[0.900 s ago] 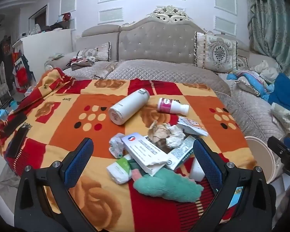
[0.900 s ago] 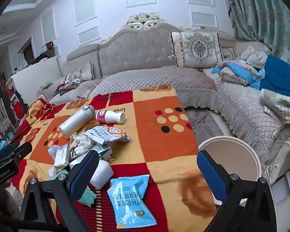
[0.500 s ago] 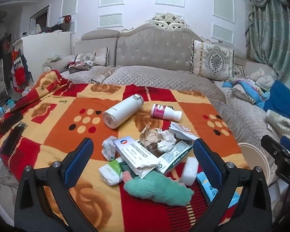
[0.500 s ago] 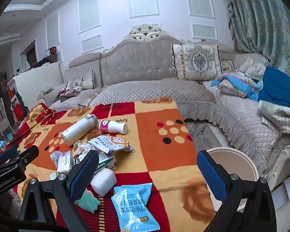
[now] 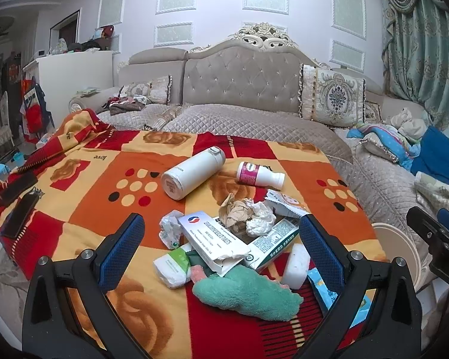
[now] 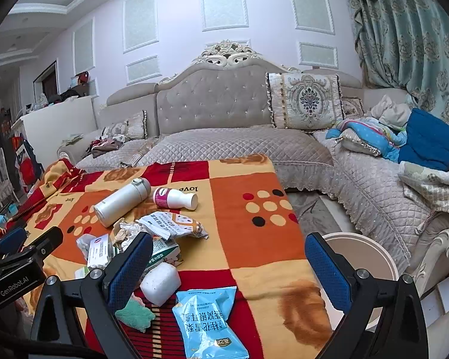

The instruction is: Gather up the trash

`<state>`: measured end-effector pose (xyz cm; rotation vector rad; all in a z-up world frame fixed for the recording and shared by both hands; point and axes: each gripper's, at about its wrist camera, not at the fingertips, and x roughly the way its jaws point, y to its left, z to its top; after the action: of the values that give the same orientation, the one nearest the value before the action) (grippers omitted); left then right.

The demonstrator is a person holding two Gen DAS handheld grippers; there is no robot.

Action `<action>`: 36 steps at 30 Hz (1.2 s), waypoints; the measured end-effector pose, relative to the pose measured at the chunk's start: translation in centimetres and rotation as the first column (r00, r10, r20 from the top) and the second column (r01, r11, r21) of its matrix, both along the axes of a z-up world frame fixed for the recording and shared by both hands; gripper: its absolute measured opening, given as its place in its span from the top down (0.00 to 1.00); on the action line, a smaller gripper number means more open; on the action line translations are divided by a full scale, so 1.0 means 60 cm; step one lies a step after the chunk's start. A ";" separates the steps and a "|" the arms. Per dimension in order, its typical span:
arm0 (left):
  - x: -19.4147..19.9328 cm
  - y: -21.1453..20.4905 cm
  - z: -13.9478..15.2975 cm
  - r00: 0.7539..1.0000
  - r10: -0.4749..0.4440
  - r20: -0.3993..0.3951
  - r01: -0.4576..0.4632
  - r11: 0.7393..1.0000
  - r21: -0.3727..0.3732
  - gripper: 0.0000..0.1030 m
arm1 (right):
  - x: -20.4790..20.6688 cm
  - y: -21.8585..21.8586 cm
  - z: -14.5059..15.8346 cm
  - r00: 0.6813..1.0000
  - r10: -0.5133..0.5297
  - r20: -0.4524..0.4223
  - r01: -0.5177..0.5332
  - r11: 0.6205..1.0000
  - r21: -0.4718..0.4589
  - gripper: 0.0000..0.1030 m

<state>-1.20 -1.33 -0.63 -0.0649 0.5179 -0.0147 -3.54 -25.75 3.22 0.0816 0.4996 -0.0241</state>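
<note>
Left wrist view: both grippers [image 5: 221,240] [image 6: 224,258] gaping empty; could snag green cloth [image 5: 248,294] at six o'clock under torn box [image 5: 214,243], missing bin [image 6: 366,257].

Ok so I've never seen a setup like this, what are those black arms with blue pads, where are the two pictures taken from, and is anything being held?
No robot here: a person carries a hand-held gripper in each hand, each with a wide-angle camera looking forward along its two fingers. One picture comes from the left gripper, the other from the right gripper. Both have their jaws wide open and hold nothing.

On the patterned blanket lies a litter pile: a white flask, a small pink-labelled bottle, crumpled tissues, a white box, a green fuzzy cloth and a blue snack packet. A round cream bin stands beside the blanket, probably for the trash.
</note>
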 end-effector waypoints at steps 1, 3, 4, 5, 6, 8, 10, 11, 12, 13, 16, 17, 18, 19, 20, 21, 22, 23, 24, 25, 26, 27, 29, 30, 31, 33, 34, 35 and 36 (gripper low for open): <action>-0.001 -0.001 0.000 1.000 0.000 -0.001 0.000 1.000 0.000 0.01 | 0.001 0.000 0.001 1.000 -0.001 0.000 0.001 1.000 -0.001 0.02; 0.000 -0.002 -0.002 1.000 -0.003 -0.006 0.003 1.000 0.002 0.01 | 0.002 0.003 0.000 1.000 0.001 0.001 -0.001 1.000 -0.006 0.02; 0.000 -0.003 -0.003 1.000 -0.002 -0.008 0.002 1.000 0.004 0.01 | 0.001 0.003 0.001 1.000 0.002 0.000 -0.002 1.000 -0.007 0.02; -0.001 -0.004 -0.004 1.000 -0.002 -0.008 0.002 1.000 0.005 0.01 | 0.002 0.004 0.000 1.000 0.004 -0.001 -0.004 1.000 -0.007 0.02; 0.000 -0.004 -0.004 1.000 -0.003 -0.009 0.003 1.000 0.005 0.01 | 0.002 0.004 0.000 1.000 0.006 -0.002 -0.006 1.000 -0.006 0.02; -0.001 -0.004 -0.005 1.000 -0.001 -0.009 0.001 1.000 0.004 0.01 | 0.001 0.005 -0.001 1.000 0.007 -0.002 -0.007 1.000 -0.008 0.02; -0.001 -0.003 -0.005 1.000 -0.002 -0.010 0.002 1.000 0.005 0.01 | 0.001 0.005 -0.001 1.000 0.008 -0.002 -0.008 1.000 -0.010 0.02; -0.001 -0.003 -0.006 1.000 -0.002 -0.009 0.002 1.000 0.005 0.01 | 0.001 0.005 -0.001 1.000 0.008 -0.002 -0.008 1.000 -0.010 0.02; -0.002 -0.003 -0.006 1.000 0.000 -0.009 0.000 1.000 0.006 0.01 | 0.000 0.004 -0.001 1.000 0.008 0.000 -0.008 1.000 -0.010 0.02; -0.002 -0.003 -0.006 1.000 0.002 -0.010 -0.002 1.000 0.006 0.01 | 0.001 0.005 -0.001 1.000 0.008 0.000 -0.008 1.000 -0.009 0.02; -0.002 -0.002 -0.007 1.000 0.007 -0.010 -0.007 1.000 0.008 0.01 | 0.001 0.005 -0.001 1.000 0.010 -0.001 -0.010 1.000 -0.009 0.02; -0.003 -0.001 -0.007 1.000 0.008 -0.009 -0.008 1.000 0.008 0.01 | -0.001 0.005 0.000 1.000 0.010 0.000 -0.010 1.000 -0.010 0.02; -0.003 -0.001 -0.008 1.000 0.009 -0.008 -0.009 1.000 0.009 0.01 | -0.001 0.005 0.000 1.000 0.010 0.001 -0.010 1.000 -0.013 0.02; -0.003 -0.001 -0.008 1.000 0.009 -0.009 -0.009 1.000 0.009 0.01 | -0.001 0.006 0.000 1.000 0.010 0.001 -0.010 1.000 -0.014 0.02; -0.003 -0.001 -0.008 1.000 0.009 -0.009 -0.009 1.000 0.009 0.01 | -0.002 0.005 0.001 1.000 0.010 0.000 -0.010 1.000 -0.015 0.02; -0.003 -0.001 -0.007 1.000 0.009 -0.009 -0.009 1.000 0.008 0.01 | -0.003 0.005 0.000 1.000 0.010 -0.001 -0.010 1.000 -0.014 0.02; -0.003 -0.001 -0.007 1.000 0.010 -0.009 -0.010 1.000 0.009 0.01 | -0.002 0.005 0.000 1.000 0.010 0.001 -0.010 1.000 -0.013 0.02; -0.003 -0.001 -0.007 1.000 0.011 -0.009 -0.011 1.000 0.008 0.01 | -0.003 0.006 0.000 1.000 0.010 0.001 -0.010 1.000 -0.012 0.02; -0.003 -0.001 -0.007 1.000 0.013 -0.008 -0.013 1.000 0.008 0.01 | -0.003 0.006 0.001 1.000 0.010 0.001 -0.010 1.000 -0.013 0.02; -0.002 -0.001 -0.007 1.000 0.014 -0.007 -0.014 1.000 0.008 0.01 | -0.002 0.006 0.001 1.000 0.009 0.002 -0.009 1.000 -0.015 0.02; -0.002 -0.001 -0.005 1.000 0.016 -0.006 -0.016 1.000 0.008 0.01 | -0.003 0.006 0.001 1.000 0.008 0.003 -0.008 1.000 -0.017 0.02; -0.002 0.000 -0.003 1.000 0.017 -0.003 -0.017 1.000 0.007 0.01 | -0.003 0.006 0.001 1.000 0.007 0.004 -0.007 1.000 -0.019 0.02; -0.002 0.001 0.000 1.000 0.019 0.000 -0.019 1.000 0.007 0.01 | -0.003 0.006 0.002 1.000 0.008 0.006 -0.008 1.000 -0.021 0.02; -0.002 0.001 0.001 1.000 0.019 0.002 -0.019 1.000 0.007 0.01 | -0.003 0.006 0.002 1.000 0.008 0.008 -0.008 1.000 -0.022 0.02; -0.002 0.002 0.004 1.000 0.020 0.004 -0.020 1.000 0.006 0.01 | -0.003 0.005 0.003 1.000 0.009 0.010 -0.009 1.000 -0.021 0.02; -0.002 0.003 0.007 1.000 0.022 0.009 -0.022 1.000 0.003 0.01 | -0.004 0.006 0.006 1.000 0.012 0.014 -0.011 1.000 -0.023 0.02; -0.002 0.003 0.007 1.000 0.022 0.009 -0.022 1.000 0.002 0.01 | -0.004 0.007 0.007 1.000 0.011 0.018 -0.011 1.000 -0.027 0.02; -0.002 0.003 0.007 1.000 0.022 0.008 -0.022 1.000 0.003 0.01 | -0.005 0.009 0.007 1.000 0.012 0.020 -0.011 0.999 -0.031 0.02; -0.002 0.003 0.007 1.000 0.022 0.008 -0.022 1.000 0.004 0.01 | -0.005 0.010 0.008 1.000 0.014 0.021 -0.013 0.999 -0.033 0.02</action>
<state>-1.31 -1.14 -0.22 -0.0665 0.5088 0.0076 -3.81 -25.18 3.67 0.0459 0.4784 -0.0186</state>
